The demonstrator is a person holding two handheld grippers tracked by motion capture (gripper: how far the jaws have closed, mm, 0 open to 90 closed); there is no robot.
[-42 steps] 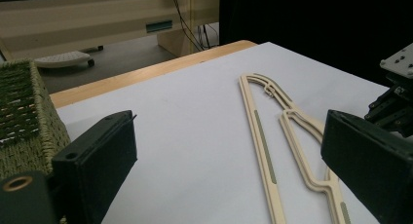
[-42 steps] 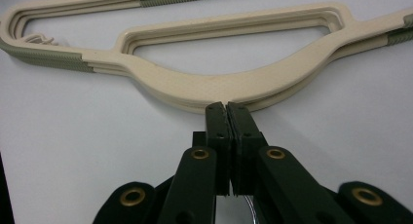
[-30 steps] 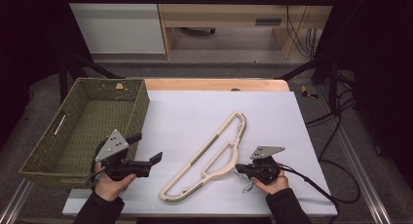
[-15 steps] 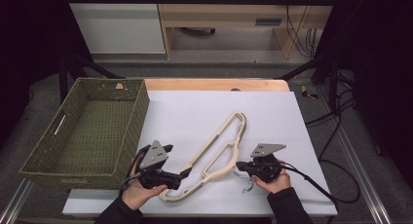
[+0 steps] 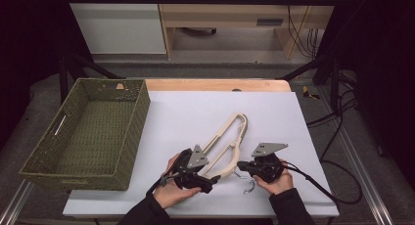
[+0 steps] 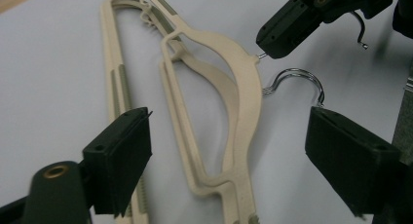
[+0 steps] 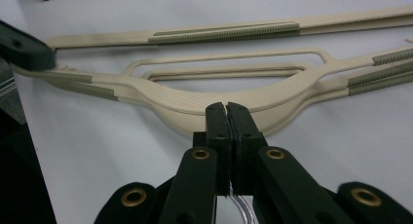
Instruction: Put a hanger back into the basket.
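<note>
Two beige plastic hangers (image 5: 230, 137) lie stacked on the white table, their chrome hooks at the near end. My right gripper (image 5: 241, 165) is shut on the top hanger's metal hook (image 6: 361, 35) right at the neck, and in the right gripper view its jaws (image 7: 227, 121) meet against the hanger's curved body. My left gripper (image 5: 211, 180) is open at the hangers' near left arm. Its pads (image 6: 122, 158) stand on either side of the hangers (image 6: 234, 87) without touching them. Its jaws have just been closing. The lower hanger's hook (image 6: 298, 77) lies free on the table.
A green woven basket (image 5: 129, 132) stands empty at the left, its near corner close to my left hand. A wooden strip (image 5: 215, 84) edges the table's far side. A black cable (image 5: 323, 186) trails from the right gripper across the table's right front.
My left gripper has travelled right from beside the basket to the hangers' near end, sinking a little. The right gripper has kept still on the hook.
</note>
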